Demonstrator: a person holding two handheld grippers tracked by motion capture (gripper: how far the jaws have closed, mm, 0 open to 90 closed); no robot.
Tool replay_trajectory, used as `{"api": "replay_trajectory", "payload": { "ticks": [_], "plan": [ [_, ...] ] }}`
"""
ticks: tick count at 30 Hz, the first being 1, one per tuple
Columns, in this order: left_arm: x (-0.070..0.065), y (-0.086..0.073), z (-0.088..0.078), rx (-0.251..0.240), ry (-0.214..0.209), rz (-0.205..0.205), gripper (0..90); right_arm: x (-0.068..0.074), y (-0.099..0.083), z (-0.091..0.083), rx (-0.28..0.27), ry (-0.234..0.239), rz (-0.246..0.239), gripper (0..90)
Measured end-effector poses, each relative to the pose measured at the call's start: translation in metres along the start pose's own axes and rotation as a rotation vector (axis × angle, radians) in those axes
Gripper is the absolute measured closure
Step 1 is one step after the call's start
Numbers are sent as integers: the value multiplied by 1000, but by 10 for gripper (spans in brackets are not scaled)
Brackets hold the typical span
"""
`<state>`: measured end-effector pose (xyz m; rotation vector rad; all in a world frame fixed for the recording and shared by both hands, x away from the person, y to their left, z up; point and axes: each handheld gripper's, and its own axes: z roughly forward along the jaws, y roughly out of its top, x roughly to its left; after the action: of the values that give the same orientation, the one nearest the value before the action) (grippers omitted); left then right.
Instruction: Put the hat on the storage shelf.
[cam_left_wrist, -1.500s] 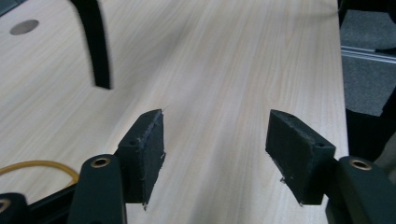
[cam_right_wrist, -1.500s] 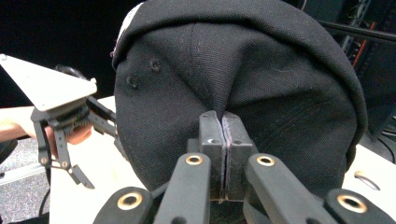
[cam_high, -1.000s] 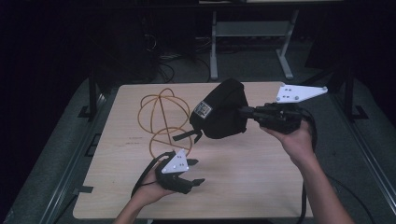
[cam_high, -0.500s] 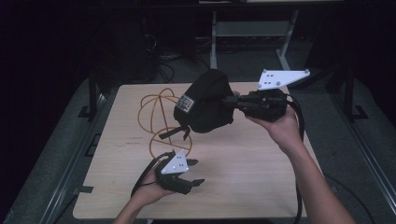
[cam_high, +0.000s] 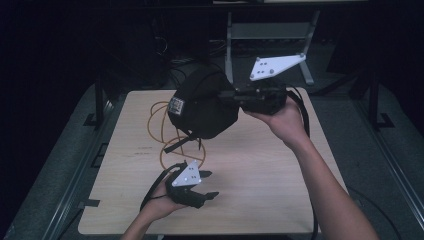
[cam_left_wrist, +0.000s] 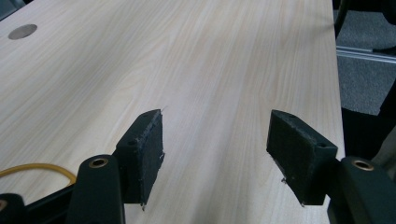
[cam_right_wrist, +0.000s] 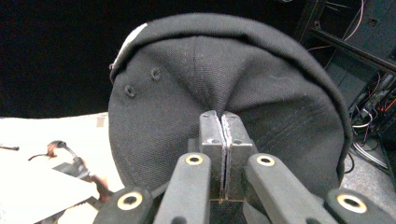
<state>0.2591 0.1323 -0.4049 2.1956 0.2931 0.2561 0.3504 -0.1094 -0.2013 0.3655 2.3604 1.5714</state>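
A black cap (cam_high: 200, 107) hangs in the air over the far middle of the wooden table (cam_high: 260, 175). My right gripper (cam_high: 227, 95) is shut on a pinch of its fabric, coming in level from the right. In the right gripper view the jaws (cam_right_wrist: 222, 123) meet tightly on the cap's (cam_right_wrist: 224, 70) crown cloth. A strap (cam_high: 180, 142) dangles from the cap toward the table. My left gripper (cam_high: 210, 185) rests low near the table's front edge, open, with nothing between its pads (cam_left_wrist: 145, 154). An orange cable (cam_high: 155, 120) lies looped under and left of the cap.
A metal stand (cam_high: 270, 32) rises behind the table's far edge. In the left gripper view bare tabletop (cam_left_wrist: 187, 56) stretches ahead, with a round metal disc (cam_left_wrist: 22, 31) at far left and a bit of orange cable (cam_left_wrist: 37, 168) by the jaw.
My right gripper has carried the cap leftward and upward over the table. The left gripper has stayed where it was, still open.
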Motion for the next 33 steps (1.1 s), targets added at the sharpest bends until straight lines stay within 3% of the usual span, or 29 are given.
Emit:
{"api": "replay_trajectory", "payload": {
  "ticks": [5, 11, 18, 23, 26, 33],
  "plan": [
    [0, 0, 1, 3, 1, 7, 359, -2, 23, 19, 22, 11, -55, 893],
    [0, 1, 2, 10, -2, 22, 359, -5, 41, 41, 53, 23, -74, 893],
    [1, 0, 2, 3, -1, 14, 359, -9, 52, 65, 82, 39, -69, 893],
    [3, -1, 3, 11, -3, 17, 359, -14, 60, 93, 113, 50, -59, 893],
    [3, -1, 3, 8, -6, 12, 359, -14, 61, 101, 116, 55, -44, 893],
    [2, -1, 6, 4, -9, 7, 360, -11, 59, 142, 160, 83, -18, 893]
  ]
}}
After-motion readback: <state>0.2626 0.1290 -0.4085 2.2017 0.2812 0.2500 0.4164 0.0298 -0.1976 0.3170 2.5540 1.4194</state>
